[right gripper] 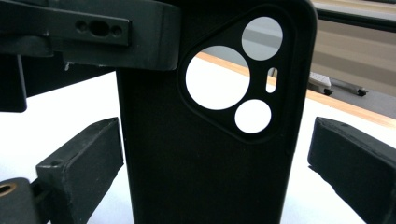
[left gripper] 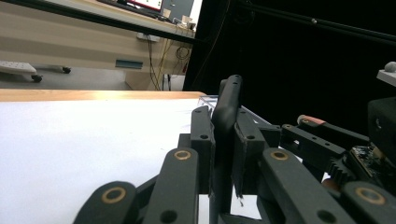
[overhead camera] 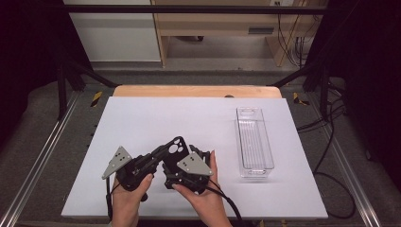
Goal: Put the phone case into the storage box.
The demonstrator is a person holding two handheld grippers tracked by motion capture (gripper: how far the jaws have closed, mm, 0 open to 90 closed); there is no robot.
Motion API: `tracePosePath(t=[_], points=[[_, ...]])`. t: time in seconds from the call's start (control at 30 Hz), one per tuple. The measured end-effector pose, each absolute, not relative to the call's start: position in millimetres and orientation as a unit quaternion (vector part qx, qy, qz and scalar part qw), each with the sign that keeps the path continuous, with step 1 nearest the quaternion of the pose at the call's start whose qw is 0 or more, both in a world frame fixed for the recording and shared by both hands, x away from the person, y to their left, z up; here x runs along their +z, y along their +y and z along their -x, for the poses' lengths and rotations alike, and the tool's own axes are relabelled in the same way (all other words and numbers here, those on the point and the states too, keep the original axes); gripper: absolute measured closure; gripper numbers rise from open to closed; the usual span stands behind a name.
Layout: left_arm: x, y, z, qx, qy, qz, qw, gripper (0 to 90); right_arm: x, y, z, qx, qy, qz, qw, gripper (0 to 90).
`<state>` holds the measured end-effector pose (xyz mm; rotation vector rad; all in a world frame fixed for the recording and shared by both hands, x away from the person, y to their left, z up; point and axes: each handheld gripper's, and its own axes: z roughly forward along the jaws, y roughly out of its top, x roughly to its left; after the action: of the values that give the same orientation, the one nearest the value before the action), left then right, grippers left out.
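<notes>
White sheet covers the tabletop point(overhead camera: 142, 118), a wooden edge showing along its far side at frame centre. Grey carpet floor point(overhead camera: 42, 109) around it. Black frame legs point(overhead camera: 61, 80) at upper left and upper right, metal rails point(overhead camera: 33, 161) along both lower sides. Light wood desk point(overhead camera: 213, 23) top centre, white cabinet point(overhead camera: 113, 38) beside it, black cables point(overhead camera: 331, 142) right. Dark curtains at both edges.

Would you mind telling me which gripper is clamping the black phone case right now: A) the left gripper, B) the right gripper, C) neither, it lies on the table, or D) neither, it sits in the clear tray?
A: the left gripper pinches the phone case between its pads, while the right gripper stands open either side of it.
</notes>
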<state>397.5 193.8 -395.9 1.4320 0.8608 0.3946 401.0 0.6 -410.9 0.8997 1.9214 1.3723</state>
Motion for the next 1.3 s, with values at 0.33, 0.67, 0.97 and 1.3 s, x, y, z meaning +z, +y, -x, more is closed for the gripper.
tracePosePath(t=[0.33, 0.67, 0.97, 1.3], points=[[-395.6, 191.7, -396.4, 0.171, 0.379, -0.631, 0.655, 80.9, -410.2, 4.9, -403.3, 0.514, 0.724, -0.342, 0.307, 4.2], [-396.1, 190.6, -395.9, 0.172, 0.379, -0.631, 0.654, 80.9, -411.5, 8.8, -403.8, 0.515, 0.723, -0.345, 0.305, 6.1], [-396.2, 191.1, -395.8, 0.171, 0.382, -0.63, 0.655, 80.8, -411.9, 9.6, -404.5, 0.513, 0.723, -0.348, 0.305, 9.3], [-396.2, 190.3, -395.4, 0.174, 0.381, -0.632, 0.652, 80.8, -412.2, 9.6, -405.0, 0.513, 0.722, -0.355, 0.299, 10.9]])
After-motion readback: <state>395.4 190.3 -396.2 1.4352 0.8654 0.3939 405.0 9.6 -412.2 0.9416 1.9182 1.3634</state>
